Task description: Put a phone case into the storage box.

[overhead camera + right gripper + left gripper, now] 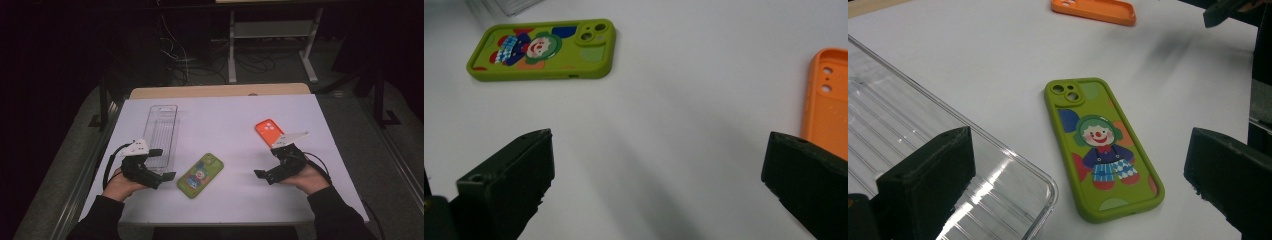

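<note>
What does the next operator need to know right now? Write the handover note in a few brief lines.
Left gripper: open, holding nothing, low over the near end of the clear ribbed plastic tray.
Right gripper: open, holding nothing, over bare white tabletop just near of the orange silicone phone case.
Green phone case with a cartoon clown print: lying flat, print up, between the two grippers, right of the tray.
Orange case: flat on the table, far right.
Done: nothing picked up; the tray looks empty.
Left: probably both cases go into the tray; the green one is nearest the left gripper.
</note>
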